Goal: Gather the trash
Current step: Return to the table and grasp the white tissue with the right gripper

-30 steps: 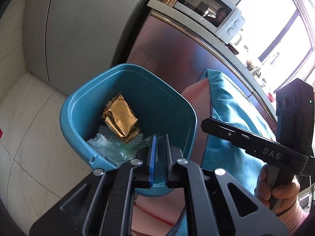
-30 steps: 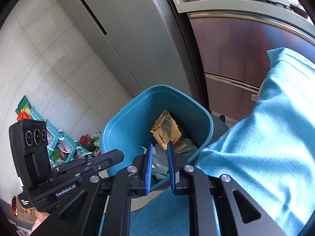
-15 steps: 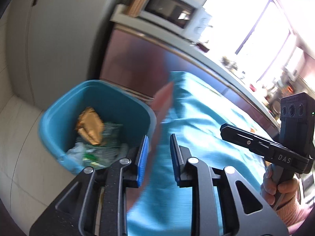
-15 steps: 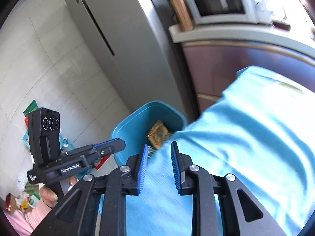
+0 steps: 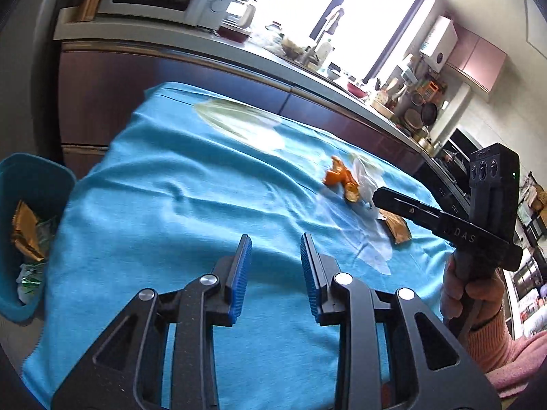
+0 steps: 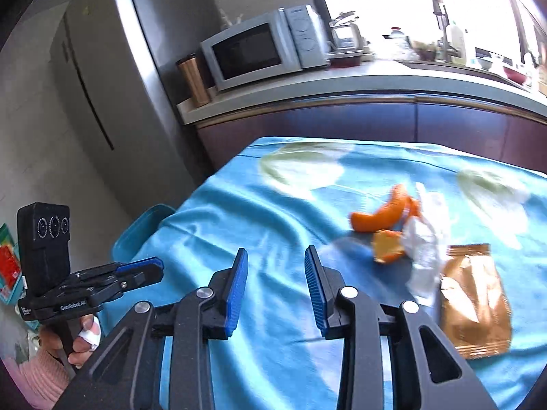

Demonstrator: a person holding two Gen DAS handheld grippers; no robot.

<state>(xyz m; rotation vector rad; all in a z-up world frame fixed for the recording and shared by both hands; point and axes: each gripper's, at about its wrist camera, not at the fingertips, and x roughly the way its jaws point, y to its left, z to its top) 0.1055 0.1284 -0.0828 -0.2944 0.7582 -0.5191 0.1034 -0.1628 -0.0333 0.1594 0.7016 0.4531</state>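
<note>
Both over the blue tablecloth, neither holding anything. Left gripper: jaws part-way apart and opening, only bare cloth showing between the blue pads. Right gripper: the same, jaws opening, nothing between them. Remaining trash clustered on the far right part of the cloth: curved orange peel with a smaller peel piece just beside it, crumpled white wrapper touching both, and a gold snack packet lying flat, touching the wrapper's lower edge. From the right wrist view, cluster ahead and to the right of the tongs, close by; the packet nearest, its long axis running roughly away from the camera, so roughly in line with the fingers rather than across them. Likely calls for a short swing rightward and a grip across the packet's narrow width. Peel arched crosswise, up and left of the packet. From the left wrist view, same cluster well ahead and to the right, with the right gripper already reaching toward it and partly covering the packet. Right hand judged clearly nearer; left better placed for the teal bin at the cloth's left edge, already holding a gold wrapper and some green-and-white plastic scraps. Bin well apart from the cluster, on the opposite side of the table.
</note>
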